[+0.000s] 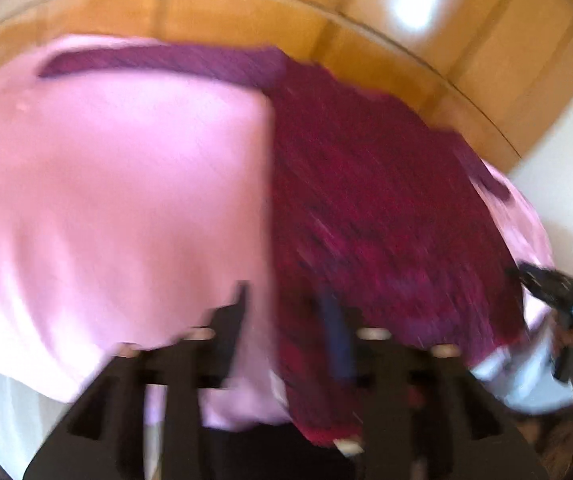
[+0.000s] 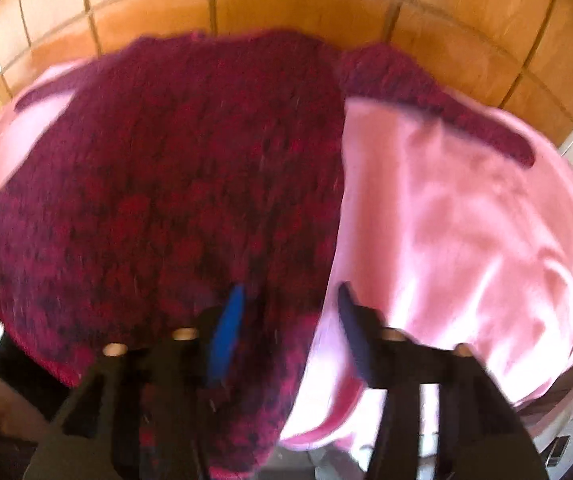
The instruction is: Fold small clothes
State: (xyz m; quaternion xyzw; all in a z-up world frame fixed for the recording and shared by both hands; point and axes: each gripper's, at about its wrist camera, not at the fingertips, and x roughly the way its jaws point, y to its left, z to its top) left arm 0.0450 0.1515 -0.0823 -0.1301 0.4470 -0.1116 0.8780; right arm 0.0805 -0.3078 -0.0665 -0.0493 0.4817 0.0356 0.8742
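Your maroon knit sweater [image 2: 166, 184] lies spread on the pink cloth [image 2: 466, 232], wooden wall [image 2: 286, 12] behind it. Both tools, left tool [image 1: 286, 320] and right tool [image 2: 290, 320], tilt down over its near hem, released, gripping nothing. Looks like you're setting up the first fold; next you'd pinch that hem.

no text, label, brand, number or sign can be read in either view; both pictures are blurred by motion, and the dark red knit garment [image 2: 174, 184], the pink cloth [image 1: 118, 184] and the wooden panels [image 2: 294, 8] behind them bear no legible marking.
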